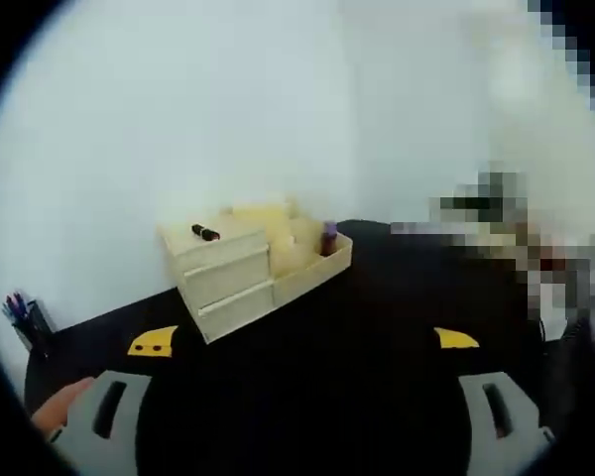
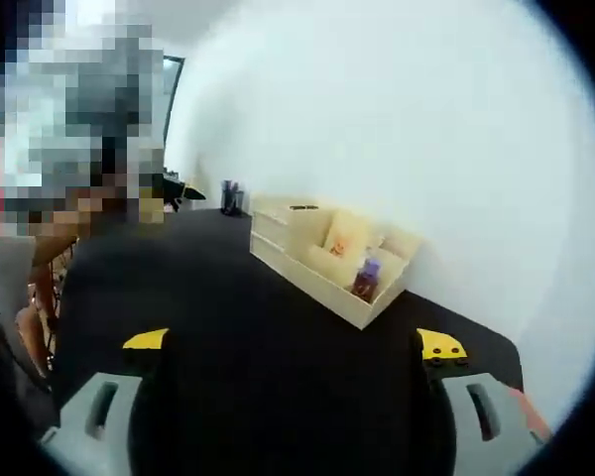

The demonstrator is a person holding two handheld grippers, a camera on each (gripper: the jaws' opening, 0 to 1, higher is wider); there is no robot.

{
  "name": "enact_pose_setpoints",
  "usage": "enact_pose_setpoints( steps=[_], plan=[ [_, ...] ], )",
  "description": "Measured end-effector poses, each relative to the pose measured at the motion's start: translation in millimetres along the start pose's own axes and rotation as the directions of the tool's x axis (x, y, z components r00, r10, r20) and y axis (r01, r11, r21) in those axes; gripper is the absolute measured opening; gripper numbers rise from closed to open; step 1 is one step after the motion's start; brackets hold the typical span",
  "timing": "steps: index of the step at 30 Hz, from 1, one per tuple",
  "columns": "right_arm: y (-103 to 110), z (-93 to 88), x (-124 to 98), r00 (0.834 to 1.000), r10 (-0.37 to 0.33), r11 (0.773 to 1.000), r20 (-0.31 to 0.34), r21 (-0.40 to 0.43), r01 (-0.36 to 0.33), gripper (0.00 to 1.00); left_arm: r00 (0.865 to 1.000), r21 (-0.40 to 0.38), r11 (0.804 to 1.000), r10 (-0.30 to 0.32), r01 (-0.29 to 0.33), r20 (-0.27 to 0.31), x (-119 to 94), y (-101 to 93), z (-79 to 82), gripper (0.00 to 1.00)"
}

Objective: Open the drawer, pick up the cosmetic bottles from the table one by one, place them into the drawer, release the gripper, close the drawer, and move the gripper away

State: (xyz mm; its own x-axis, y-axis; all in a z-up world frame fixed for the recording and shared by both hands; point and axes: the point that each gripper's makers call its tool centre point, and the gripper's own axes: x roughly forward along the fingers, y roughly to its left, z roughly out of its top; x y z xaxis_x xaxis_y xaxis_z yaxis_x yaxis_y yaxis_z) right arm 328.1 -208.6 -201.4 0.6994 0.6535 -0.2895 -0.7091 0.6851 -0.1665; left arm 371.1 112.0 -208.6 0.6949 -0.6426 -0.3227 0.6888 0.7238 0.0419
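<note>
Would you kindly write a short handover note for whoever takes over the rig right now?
Left gripper: jaws open, empty, held back from the organiser.
Right gripper: jaws open, empty, also held back.
The pale wooden desk organiser sits on the black table; its drawers look closed.
A purple-capped cosmetic bottle stands in the organiser's open side tray; a small dark tube lies on top.
Done: nothing visible. Left: open a drawer, load bottles, close it, move away.

Pale wooden drawer unit (image 1: 223,278) with both drawers shut; purple-capped bottle (image 1: 328,238) upright in its side tray.
</note>
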Motion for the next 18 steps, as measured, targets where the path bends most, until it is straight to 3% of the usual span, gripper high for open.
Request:
enact_pose_setpoints(
  steps=[7, 18],
  plan=[
    [2.1, -17.8, 1.6, 1.0, -0.005, 0.999, 0.02, 0.046, 0.004, 0.93, 0.997, -0.014, 0.998, -0.054, 0.054, 0.054, 1.1, -5.9, -10.6, 0.96],
    [-7.5, -48.1, 10.2, 0.999, -0.052, 0.997, 0.009, 0.052, 0.052, 0.93, 0.996, -0.01, 0.998, -0.055, 0.056, 0.074, 10.2, -4.0, -37.5, 0.94]
  ],
)
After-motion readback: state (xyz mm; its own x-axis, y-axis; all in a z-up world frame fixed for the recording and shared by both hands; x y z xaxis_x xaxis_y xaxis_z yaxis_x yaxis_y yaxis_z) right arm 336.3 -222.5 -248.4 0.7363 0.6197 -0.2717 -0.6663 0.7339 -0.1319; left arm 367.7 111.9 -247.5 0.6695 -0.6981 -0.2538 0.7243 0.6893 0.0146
